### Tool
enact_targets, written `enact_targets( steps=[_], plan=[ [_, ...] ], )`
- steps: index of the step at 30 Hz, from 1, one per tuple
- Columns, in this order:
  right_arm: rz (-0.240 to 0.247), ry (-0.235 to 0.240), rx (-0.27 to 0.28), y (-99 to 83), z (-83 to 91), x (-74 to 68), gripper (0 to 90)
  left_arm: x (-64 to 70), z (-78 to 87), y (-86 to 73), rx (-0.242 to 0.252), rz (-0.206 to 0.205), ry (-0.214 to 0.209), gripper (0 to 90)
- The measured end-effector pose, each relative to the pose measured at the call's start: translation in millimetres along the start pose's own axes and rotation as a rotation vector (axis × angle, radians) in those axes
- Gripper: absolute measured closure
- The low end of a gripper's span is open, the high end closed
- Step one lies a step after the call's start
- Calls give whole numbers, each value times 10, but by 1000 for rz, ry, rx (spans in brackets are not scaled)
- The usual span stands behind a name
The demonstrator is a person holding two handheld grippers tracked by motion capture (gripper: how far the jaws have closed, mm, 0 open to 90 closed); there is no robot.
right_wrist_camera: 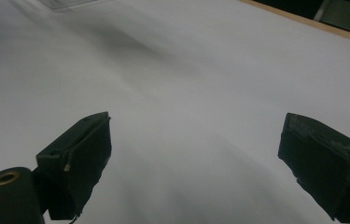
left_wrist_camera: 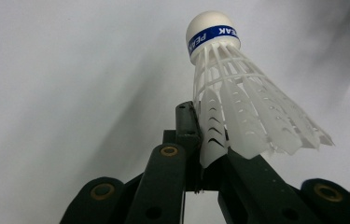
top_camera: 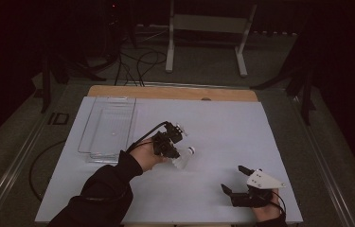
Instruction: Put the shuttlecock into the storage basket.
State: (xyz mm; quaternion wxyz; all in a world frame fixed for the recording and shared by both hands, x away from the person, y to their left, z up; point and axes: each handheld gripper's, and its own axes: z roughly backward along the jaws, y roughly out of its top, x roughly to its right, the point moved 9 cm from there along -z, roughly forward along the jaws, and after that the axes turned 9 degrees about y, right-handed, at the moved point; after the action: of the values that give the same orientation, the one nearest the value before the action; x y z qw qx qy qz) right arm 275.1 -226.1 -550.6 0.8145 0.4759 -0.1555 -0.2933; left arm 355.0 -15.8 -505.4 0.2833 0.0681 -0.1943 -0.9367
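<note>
Work surface: 1 white table top [top_camera: 222, 132], with a bare wooden strip [top_camera: 173, 92] showing along its far edge. The middle and the far right of the white top lie open, with free room on every side of both grippers. Grey floor borders the left and right edges.

Shuttlecock [top_camera: 183, 157]: 1, white plastic skirt, white rounded cap with a blue band. It sits near the middle of the table top, left of centre, held up off the surface. In the left gripper view the shuttlecock [left_wrist_camera: 238, 102] has the edge of its skirt pinched between the jaws, cap pointing away from the gripper.

Left gripper [top_camera: 175, 153]: 1, held in the person's left hand [top_camera: 147, 156], dark sleeve behind it. Jaws drawn narrow, clamped on the skirt of the shuttlecock.

Right gripper [top_camera: 232, 179]: 1, low at the near right corner of the table top, grey three-cornered plate on top. In the right gripper view its 2 jaws stand wide apart with bare white surface between them; they hold nothing.

Clear tray [top_camera: 109, 125]: 1, transparent plastic, at the far left of the table top, near the left gripper but apart from it.

Surroundings: 1 white metal frame [top_camera: 208, 28] on the floor beyond the table, black cables [top_camera: 139, 61] lying beside it.
</note>
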Motion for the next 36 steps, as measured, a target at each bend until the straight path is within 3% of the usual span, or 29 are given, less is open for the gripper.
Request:
enact_targets(
  steps=[13, 36],
  plan=[
    [9, -19, 4, 10, 11, 12, 95, -55, 110, -24, 17, 9, -11, 900],
    [7, -15, -2, 7, 4, 5, 95, -283, 434, -62, 58, 46, 35, 900]
  ],
)
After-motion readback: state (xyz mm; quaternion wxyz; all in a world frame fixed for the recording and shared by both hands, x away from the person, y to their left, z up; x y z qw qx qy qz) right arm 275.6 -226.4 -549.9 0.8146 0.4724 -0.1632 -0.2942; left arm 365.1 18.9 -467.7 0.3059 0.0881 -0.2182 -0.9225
